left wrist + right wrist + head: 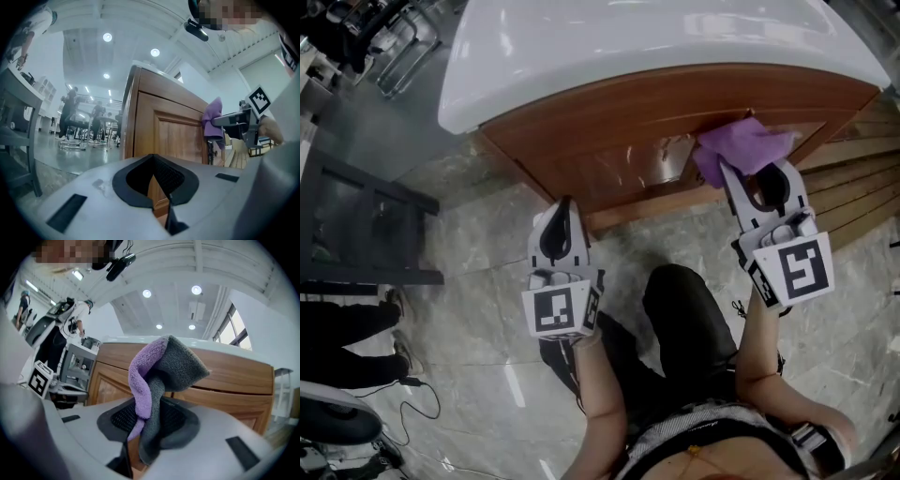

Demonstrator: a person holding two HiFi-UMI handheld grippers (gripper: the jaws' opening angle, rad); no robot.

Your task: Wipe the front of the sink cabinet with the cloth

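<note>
Jaws of my right gripper (149,423) are clamped on the purple cloth (744,146), which lies against the right part of the sink cabinet (619,141) front, just below the white sink (581,47). My left gripper (563,214) hangs nearer and to the left, clear of the wood, jaws closed on nothing.

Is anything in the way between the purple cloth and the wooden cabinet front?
No, nothing visible. The right gripper holds the cloth right up at the cabinet front, seemingly touching it.
</note>
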